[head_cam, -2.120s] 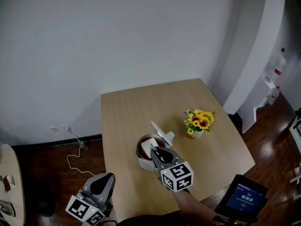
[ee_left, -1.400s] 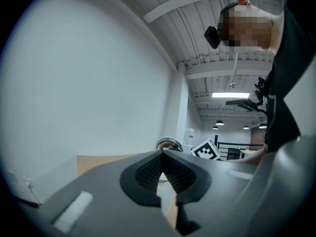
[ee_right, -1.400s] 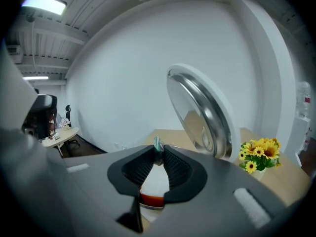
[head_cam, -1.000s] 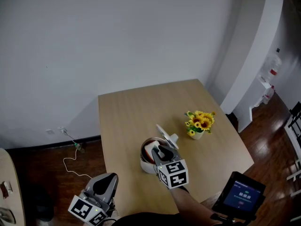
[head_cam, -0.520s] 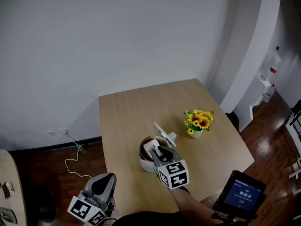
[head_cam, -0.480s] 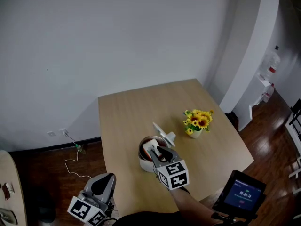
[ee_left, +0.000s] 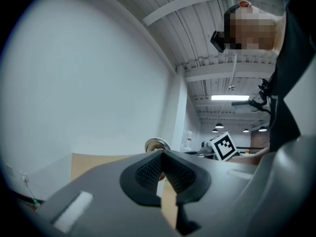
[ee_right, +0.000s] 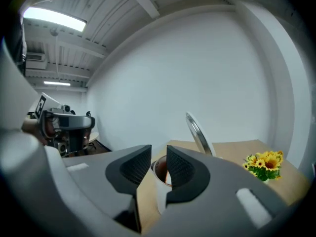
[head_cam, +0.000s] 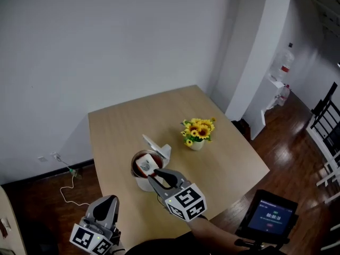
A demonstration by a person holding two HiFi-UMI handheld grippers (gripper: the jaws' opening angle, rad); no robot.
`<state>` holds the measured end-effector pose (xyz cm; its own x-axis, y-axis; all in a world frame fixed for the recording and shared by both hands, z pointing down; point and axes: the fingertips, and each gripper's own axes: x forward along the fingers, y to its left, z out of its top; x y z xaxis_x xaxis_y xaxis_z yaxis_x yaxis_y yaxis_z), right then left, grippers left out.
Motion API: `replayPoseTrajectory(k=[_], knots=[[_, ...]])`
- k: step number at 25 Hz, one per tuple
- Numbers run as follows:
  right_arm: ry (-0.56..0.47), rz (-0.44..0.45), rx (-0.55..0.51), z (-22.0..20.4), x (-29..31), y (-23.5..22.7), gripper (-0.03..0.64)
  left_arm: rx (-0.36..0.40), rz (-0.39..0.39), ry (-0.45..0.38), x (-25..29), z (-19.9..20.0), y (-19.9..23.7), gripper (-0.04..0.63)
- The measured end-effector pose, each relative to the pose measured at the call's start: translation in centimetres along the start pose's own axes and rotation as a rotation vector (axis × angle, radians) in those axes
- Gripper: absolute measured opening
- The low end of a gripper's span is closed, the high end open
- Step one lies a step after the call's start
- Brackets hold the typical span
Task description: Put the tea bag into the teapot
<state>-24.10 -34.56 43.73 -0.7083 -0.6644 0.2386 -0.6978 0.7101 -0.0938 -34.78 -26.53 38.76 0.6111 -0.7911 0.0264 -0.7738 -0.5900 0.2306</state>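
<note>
A white teapot [head_cam: 142, 180] stands on the wooden table [head_cam: 228, 158] with its hinged lid [head_cam: 155, 144] tipped up. A white tea bag [head_cam: 144, 165] lies inside the pot's dark mouth. My right gripper [head_cam: 155, 174] hovers at the pot's near rim, apart from the bag. Its jaws are closing with a clear gap and nothing between them. In the right gripper view the teapot [ee_right: 159, 179] and lid [ee_right: 197, 132] show beyond the right gripper [ee_right: 159, 154]. My left gripper [head_cam: 104, 210] hangs low beside the table's near left corner, its pads meeting in the left gripper [ee_left: 161, 154] view.
A small pot of sunflowers [head_cam: 197, 132] stands right of the teapot. A screen [head_cam: 268, 215] sits off the table's near right corner. A cable [head_cam: 65, 184] lies on the dark floor at the left, and a black chair [head_cam: 328, 129] is at the far right.
The head view has swung, so table and teapot sit further left. My right gripper has drawn back from over the pot's mouth to its near rim; the tea bag stays inside.
</note>
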Motion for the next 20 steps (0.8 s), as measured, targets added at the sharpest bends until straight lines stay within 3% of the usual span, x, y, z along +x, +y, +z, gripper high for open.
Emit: replayPoseTrajectory(k=[7, 20], knots=[[-0.066, 0.075, -0.029, -0.5, -1.6, 0.9, 0.002, 0.025, -0.010, 0.001, 1.0, -2.5, -0.8, 0.005], [-0.085, 0.138, -0.061, -1.1, -2.7, 1.9, 0.002, 0.022, 0.037, -0.019, 0.8, -3.8, -1.3, 0.005]])
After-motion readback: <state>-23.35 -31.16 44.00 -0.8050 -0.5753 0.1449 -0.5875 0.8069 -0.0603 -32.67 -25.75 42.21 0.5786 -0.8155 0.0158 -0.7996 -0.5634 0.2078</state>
